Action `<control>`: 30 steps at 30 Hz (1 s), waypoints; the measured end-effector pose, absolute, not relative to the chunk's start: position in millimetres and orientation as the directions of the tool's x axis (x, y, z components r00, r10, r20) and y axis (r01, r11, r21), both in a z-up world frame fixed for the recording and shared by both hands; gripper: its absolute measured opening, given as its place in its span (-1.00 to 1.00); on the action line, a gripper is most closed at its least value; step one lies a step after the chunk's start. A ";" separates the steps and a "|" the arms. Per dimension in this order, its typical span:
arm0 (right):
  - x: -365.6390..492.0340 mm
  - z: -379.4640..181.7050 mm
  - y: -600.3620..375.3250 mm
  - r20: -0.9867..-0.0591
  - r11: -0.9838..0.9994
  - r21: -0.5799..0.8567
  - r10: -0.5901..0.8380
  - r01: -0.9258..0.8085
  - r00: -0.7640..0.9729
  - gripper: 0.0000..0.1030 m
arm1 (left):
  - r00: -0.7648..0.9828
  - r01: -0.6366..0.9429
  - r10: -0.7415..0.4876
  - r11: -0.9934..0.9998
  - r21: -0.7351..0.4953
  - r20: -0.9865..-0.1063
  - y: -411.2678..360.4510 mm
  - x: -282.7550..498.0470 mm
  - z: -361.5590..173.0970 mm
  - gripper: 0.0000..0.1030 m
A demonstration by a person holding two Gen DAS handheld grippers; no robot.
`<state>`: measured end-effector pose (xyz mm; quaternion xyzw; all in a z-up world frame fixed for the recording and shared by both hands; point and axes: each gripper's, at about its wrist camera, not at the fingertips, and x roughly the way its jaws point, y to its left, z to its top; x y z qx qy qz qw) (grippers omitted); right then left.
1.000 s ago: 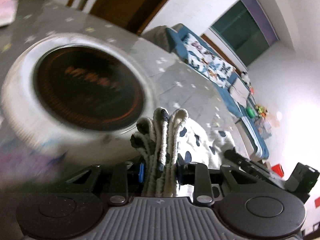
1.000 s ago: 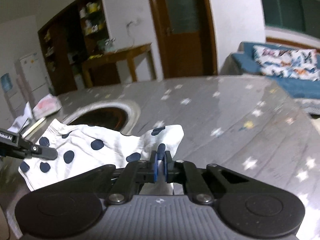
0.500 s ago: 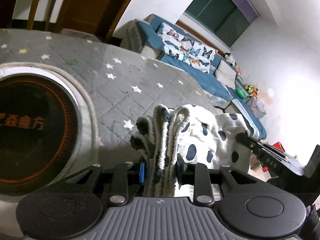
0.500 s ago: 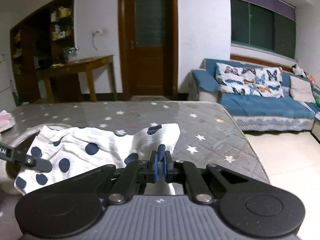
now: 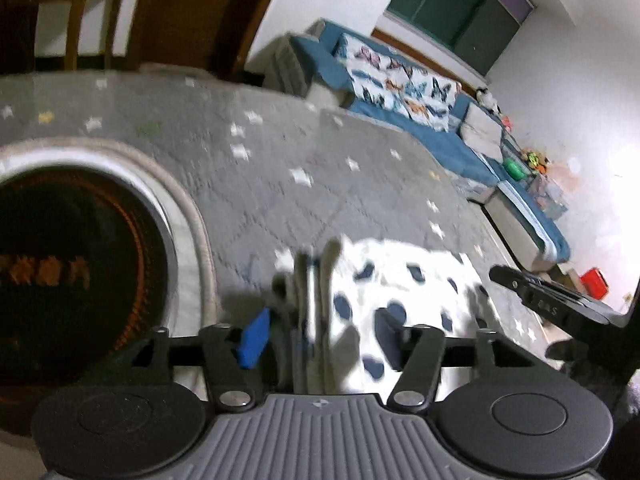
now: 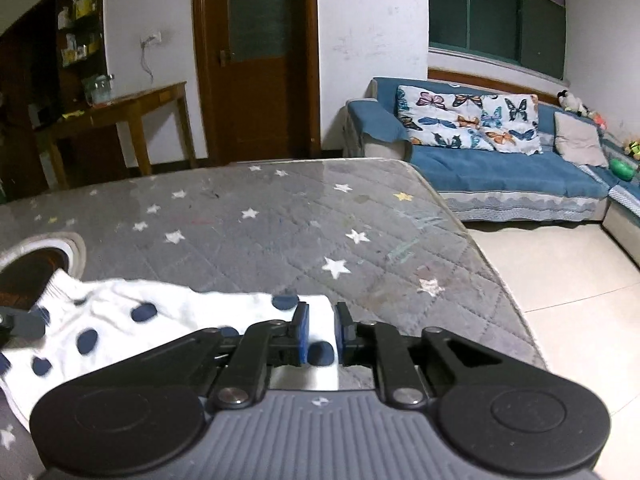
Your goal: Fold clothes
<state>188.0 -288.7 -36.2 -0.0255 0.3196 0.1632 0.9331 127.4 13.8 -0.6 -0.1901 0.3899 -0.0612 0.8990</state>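
Left wrist view: the left tool [image 5: 316, 332] stands with its jaws wide apart; the gathered, ribbed edge of the white garment with dark blue dots [image 5: 404, 280] stands between them, and motion blur hides whether either blue pad [image 5: 253, 336] touches it. The garment spreads to the right toward the black right tool [image 5: 516, 280], over the near part of the tabletop. Only this view shows in full the round dark recess with a pale rim [image 5: 80, 264], set in the left part of the tabletop.

Right wrist view: the right tool [image 6: 322, 334] has its jaws narrowly parted, the garment's corner [image 6: 180, 312] between them, touch not clear. The grey quilted cover with white stars [image 6: 280, 220] ends at a curved right edge. Beyond lie pale floor tiles [image 6: 560, 280], a blue sofa with butterfly-print cushions [image 6: 500, 160], a brown wooden door [image 6: 256, 60], a wooden side table [image 6: 132, 108] and a dark green-framed window [image 6: 496, 12].
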 end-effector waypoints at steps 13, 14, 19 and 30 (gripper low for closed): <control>221.0 -66.2 -273.3 -0.684 0.939 0.119 0.314 -0.324 0.659 -0.36 | 0.708 -0.014 -0.106 0.987 -0.163 -0.699 -14.7 154.3 -8.5 0.47; 220.6 -66.2 -273.0 -0.683 0.938 0.112 0.313 -0.328 0.660 -0.36 | 0.705 -0.015 -0.103 0.987 -0.160 -0.701 -15.0 154.7 -10.1 0.47; 206.6 -54.1 -275.5 -0.658 0.930 0.109 0.332 -0.351 0.676 -0.27 | 0.699 -0.018 -0.092 0.989 -0.146 -0.709 -16.3 154.5 -15.0 0.47; 126.1 -39.9 -282.0 -0.630 0.901 0.081 0.377 -0.425 0.679 -0.20 | 0.723 -0.009 -0.067 0.994 -0.107 -0.687 -18.9 139.4 -7.1 0.47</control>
